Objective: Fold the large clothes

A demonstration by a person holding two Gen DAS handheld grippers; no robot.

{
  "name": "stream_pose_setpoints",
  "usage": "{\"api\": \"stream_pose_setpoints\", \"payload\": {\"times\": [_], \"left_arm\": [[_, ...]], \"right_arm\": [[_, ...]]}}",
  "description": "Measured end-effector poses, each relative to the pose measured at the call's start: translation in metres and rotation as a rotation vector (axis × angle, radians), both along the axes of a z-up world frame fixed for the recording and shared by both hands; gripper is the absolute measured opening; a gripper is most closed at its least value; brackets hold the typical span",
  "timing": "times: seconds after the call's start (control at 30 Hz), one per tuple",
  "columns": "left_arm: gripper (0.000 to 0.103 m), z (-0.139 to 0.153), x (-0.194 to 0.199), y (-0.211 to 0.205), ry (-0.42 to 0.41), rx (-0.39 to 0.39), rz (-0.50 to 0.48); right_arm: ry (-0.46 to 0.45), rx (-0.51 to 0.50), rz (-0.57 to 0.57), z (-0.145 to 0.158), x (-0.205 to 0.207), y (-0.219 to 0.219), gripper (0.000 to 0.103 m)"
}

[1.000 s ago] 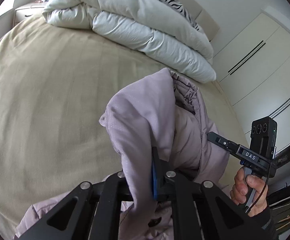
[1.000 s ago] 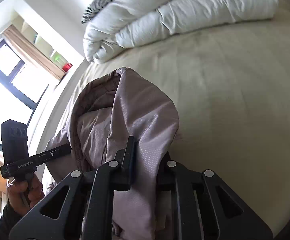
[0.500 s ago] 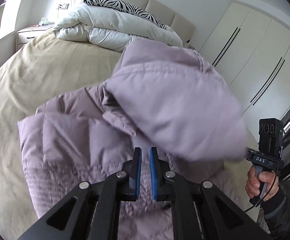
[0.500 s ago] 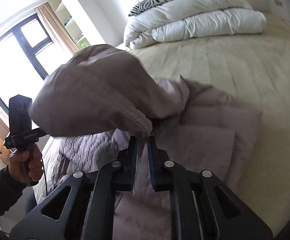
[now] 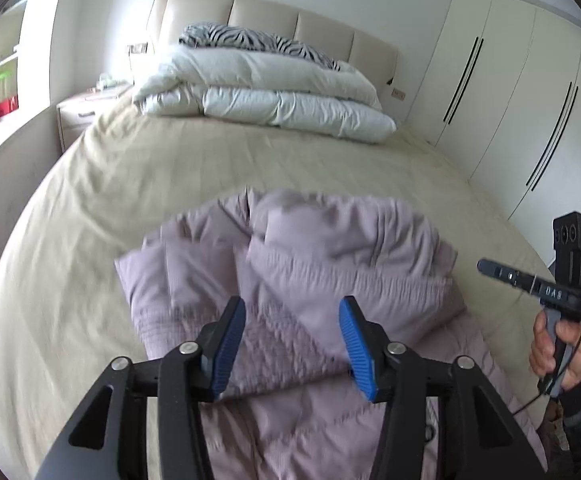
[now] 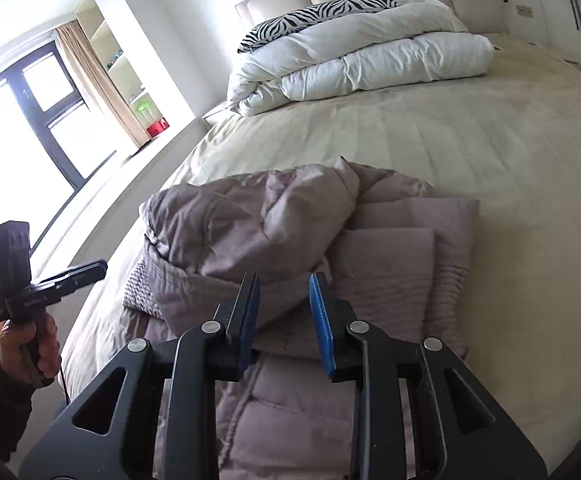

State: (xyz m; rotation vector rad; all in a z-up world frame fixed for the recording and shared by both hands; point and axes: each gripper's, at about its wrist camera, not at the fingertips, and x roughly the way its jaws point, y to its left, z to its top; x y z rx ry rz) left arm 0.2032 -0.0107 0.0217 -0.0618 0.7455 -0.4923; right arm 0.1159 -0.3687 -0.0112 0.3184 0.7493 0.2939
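Garment: puffy lilac quilted jacket heaped in a loose fold on beige bed sheet.
Left gripper: jaws opening, empty.
Right gripper: jaws opening, empty.
Risk: springy padding likely to unfold; sleeve may slide.

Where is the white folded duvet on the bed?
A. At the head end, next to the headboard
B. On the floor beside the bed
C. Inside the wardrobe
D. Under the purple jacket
A: the white folded duvet lies at the far end of the bed, against the headboard, well apart from the purple jacket.
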Motion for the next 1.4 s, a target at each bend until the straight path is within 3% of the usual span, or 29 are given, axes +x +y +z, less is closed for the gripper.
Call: {"api": "stream_pose_setpoints", "payload": {"times": [0.1,0.17,0.23,0.33,0.43,0.6,0.7,0.87,0.97,1.07,1.17,1.27,1.4], "left_arm": [[0.067,0.029,0.031,-0.033,-0.123,0.020,-0.005],[0.075,0.031,0.054,-0.064,-0.183,0.118,-0.013],[0.075,0.008,0.078,-0.088,-0.128,0.221,-0.010],[0.061,-0.044,0.097,-0.097,0.033,0.264,-0.015],[0.062,-0.087,0.088,-0.090,0.085,0.245,0.010],[0.062,-0.118,0.079,-0.094,0.048,0.263,0.032],[0.062,-0.121,0.083,-0.093,0.071,0.244,0.037],[0.062,-0.129,0.078,-0.095,0.062,0.226,0.048],[0.062,-0.132,0.078,-0.097,0.056,0.228,0.054],[0.062,-0.133,0.079,-0.097,0.053,0.229,0.054],[0.062,-0.135,0.080,-0.100,0.046,0.239,0.056],[0.062,-0.136,0.081,-0.100,0.044,0.232,0.056],[0.062,-0.136,0.081,-0.099,0.043,0.224,0.057]], "right_arm": [[0.008,-0.018,0.043,0.006,0.020,0.030,0.026],[0.030,-0.072,0.064,0.001,0.035,0.051,0.026],[0.087,-0.127,0.051,-0.013,0.053,0.062,0.026],[0.184,-0.206,-0.013,-0.044,0.077,0.059,0.025],[0.214,-0.177,-0.037,-0.062,0.090,0.046,0.020],[0.201,-0.241,-0.039,-0.074,0.094,0.040,0.013],[0.208,-0.196,-0.058,-0.059,0.090,0.035,0.014],[0.058,-0.122,-0.064,-0.012,0.082,0.037,0.017],[0.086,-0.180,-0.048,-0.024,0.105,0.054,0.017],[0.165,-0.277,-0.055,-0.061,0.131,0.065,0.017],[0.109,-0.335,-0.040,-0.088,0.136,0.068,0.017],[0.090,-0.320,-0.032,-0.092,0.137,0.065,0.017],[0.085,-0.245,-0.077,-0.066,0.128,0.060,0.017]]}}
